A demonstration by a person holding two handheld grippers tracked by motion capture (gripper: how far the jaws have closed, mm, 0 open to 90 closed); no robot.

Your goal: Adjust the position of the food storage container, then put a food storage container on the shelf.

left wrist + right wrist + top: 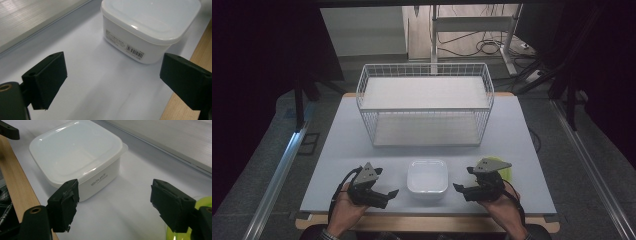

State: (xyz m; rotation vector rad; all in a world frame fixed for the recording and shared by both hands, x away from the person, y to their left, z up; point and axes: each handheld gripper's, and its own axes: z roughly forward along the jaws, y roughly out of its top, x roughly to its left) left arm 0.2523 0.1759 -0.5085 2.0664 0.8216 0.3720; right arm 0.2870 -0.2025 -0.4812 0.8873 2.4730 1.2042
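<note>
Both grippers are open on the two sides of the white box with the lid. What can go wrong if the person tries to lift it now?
1. The white square plastic container sits near the table's wooden front edge; a sideways push could slide it off.
2. The right gripper is close to a yellow-green round object, which it may knock.
3. The left gripper and the right one would probably meet smooth walls, so an uneven squeeze could tilt the container or pop its lid.

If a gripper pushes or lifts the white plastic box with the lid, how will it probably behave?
The white lidded box looks like thin glossy plastic, so it is probably light and may slide easily on the smooth table when pushed. Its low, square shape with a flat base suggests it will not roll or tip. The shiny lid may be slippery for the jaws, and could pop off if lifted by its rim.
</note>
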